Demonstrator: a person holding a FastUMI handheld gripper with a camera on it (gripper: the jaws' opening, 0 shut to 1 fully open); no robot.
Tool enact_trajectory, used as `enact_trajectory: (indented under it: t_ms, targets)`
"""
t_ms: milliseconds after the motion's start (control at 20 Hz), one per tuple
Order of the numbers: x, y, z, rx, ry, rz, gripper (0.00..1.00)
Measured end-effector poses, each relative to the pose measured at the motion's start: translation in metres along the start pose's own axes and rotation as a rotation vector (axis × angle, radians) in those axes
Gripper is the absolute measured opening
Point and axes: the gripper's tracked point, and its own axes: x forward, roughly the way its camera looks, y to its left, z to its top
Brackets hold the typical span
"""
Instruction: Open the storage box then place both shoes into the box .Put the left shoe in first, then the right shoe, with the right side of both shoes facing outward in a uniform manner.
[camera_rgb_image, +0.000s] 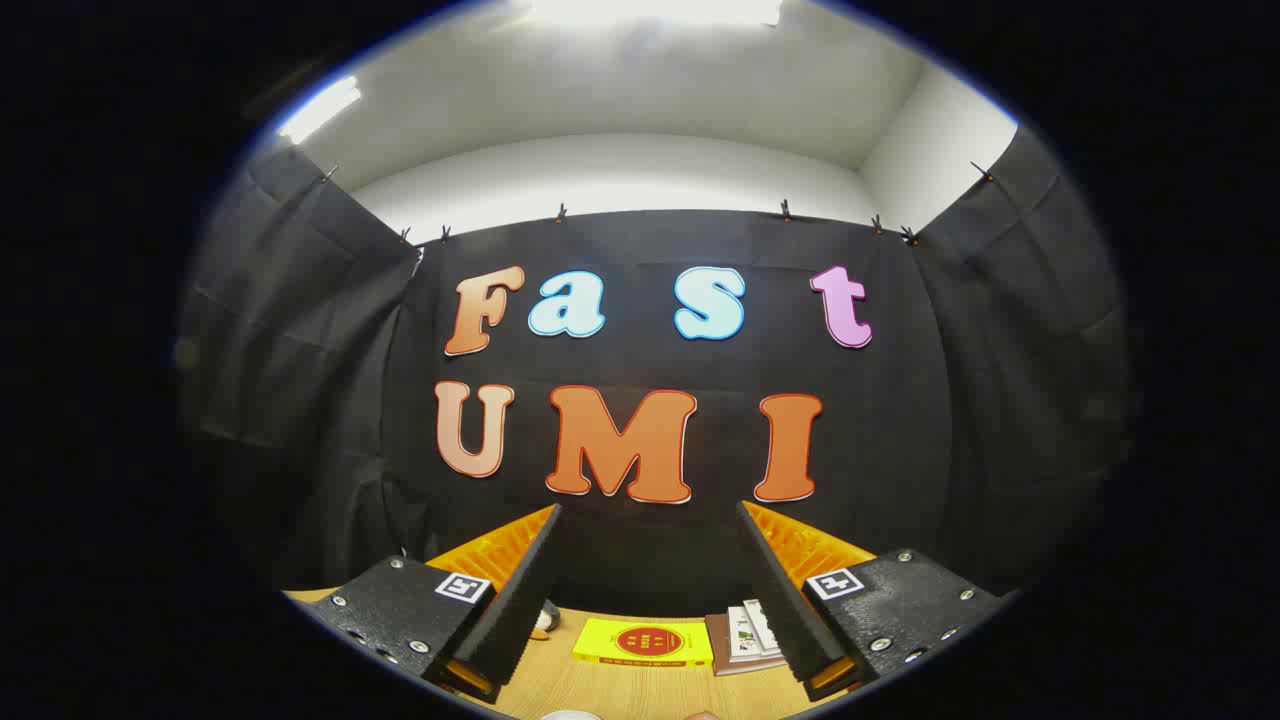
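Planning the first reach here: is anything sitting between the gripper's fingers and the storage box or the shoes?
Cannot tell. The open gripper holds nothing; ahead on the wooden table lie only a flat yellow box and a brown booklet.

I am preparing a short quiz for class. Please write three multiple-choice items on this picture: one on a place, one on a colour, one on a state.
1. Where does the flat box lie?
A. on the wooden table, beyond the fingers
B. on the booth wall
C. between the fingertips, gripped

2. What colour is that box?
A. blue
B. yellow with a red round mark
C. white

3. How is the gripper?
A. shut on the box
B. shut on nothing
C. open, holding nothing

Answers: 1 A, it rests on the table; 2 B, its top shows so; 3 C, the fingers stand wide apart.
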Motion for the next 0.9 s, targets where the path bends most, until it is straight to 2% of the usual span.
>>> enact_trajectory:
  t_ms: [900]
  targets:
    - [0.011, 0.036, -0.021, -0.061, 0.044, 0.102, 0.99]
